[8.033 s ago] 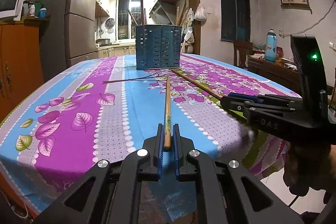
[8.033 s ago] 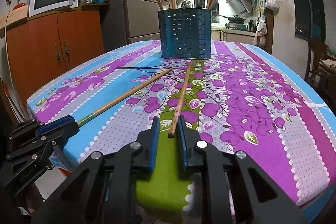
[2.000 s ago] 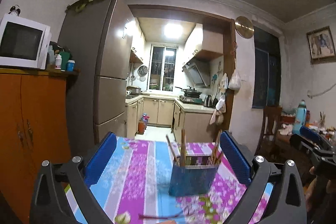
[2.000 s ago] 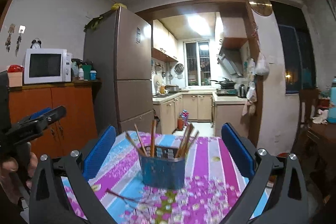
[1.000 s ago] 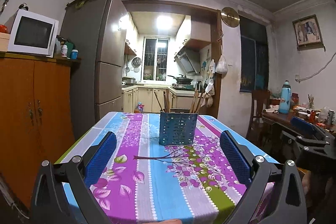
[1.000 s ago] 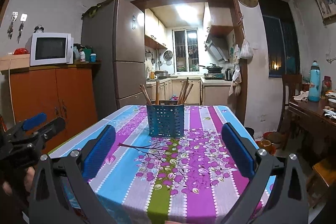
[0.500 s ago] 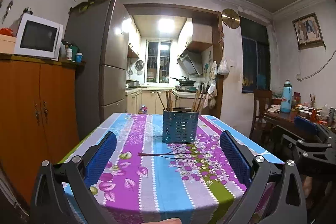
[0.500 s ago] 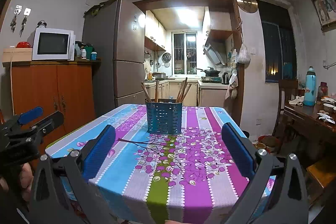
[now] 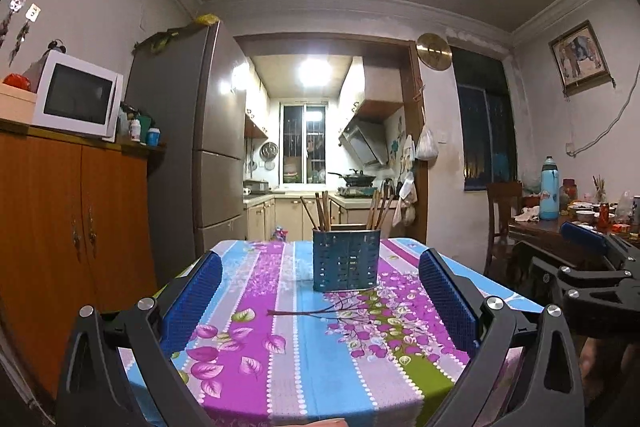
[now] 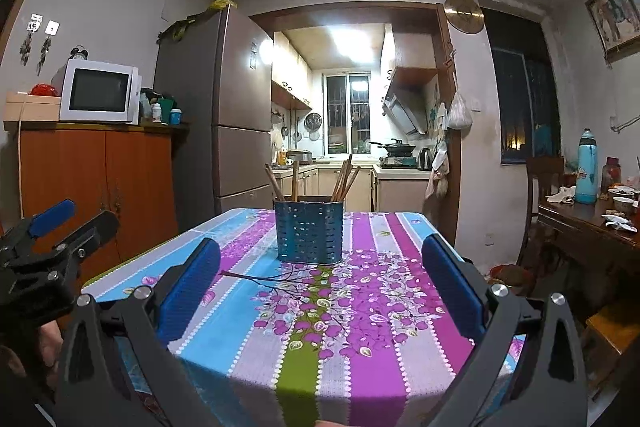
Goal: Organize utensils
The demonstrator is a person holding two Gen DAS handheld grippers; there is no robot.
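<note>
A blue perforated utensil holder stands upright near the far end of the table, with several wooden chopsticks sticking out of it. My left gripper is open and empty, held back from the table's near edge. Its blue pads frame the holder from a distance. My right gripper is also open and empty, equally far back. The right gripper appears at the right edge of the left wrist view. In the right wrist view the left gripper appears at the left edge.
The table carries a striped floral cloth. An orange cabinet with a microwave stands left, a fridge behind it. A dark side table with a bottle and bowls stands right. A kitchen doorway lies beyond.
Eight seconds ago each gripper was shut on a chopstick lying on the cloth. Now both are open and empty, and both have backed away from the table over the last second.
</note>
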